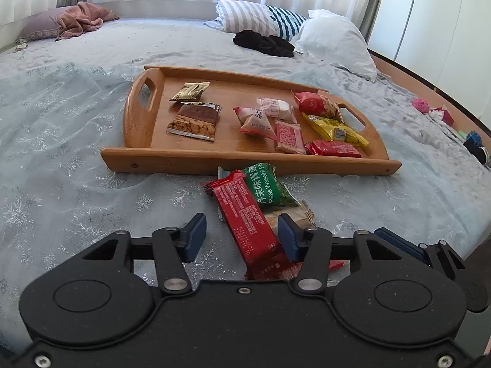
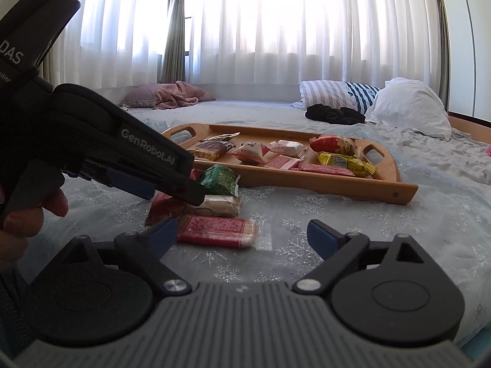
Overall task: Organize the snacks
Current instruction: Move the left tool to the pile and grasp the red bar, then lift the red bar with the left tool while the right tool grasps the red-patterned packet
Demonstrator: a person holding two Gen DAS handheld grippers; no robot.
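A wooden tray [image 1: 196,161] [image 2: 331,184] lies on the bed and holds several snack packets. In front of it lies a small pile: a long red bar [image 1: 248,217], a green wasabi-peas packet [image 1: 268,185] [image 2: 219,179], a beige packet [image 1: 302,217] [image 2: 221,207] and a red-and-clear packet [image 2: 216,231]. My left gripper [image 1: 239,236] is open, its fingers straddling the red bar without closing on it. It also shows in the right wrist view [image 2: 172,191], over the pile. My right gripper [image 2: 242,236] is open and empty just behind the red-and-clear packet.
The bed has a light blue snowflake cover [image 1: 76,165]. Pillows [image 1: 334,43], a black cloth [image 1: 264,43] and a pink blanket [image 1: 83,20] lie at the far side. Small items [image 1: 442,115] sit at the right bed edge [image 1: 429,89].
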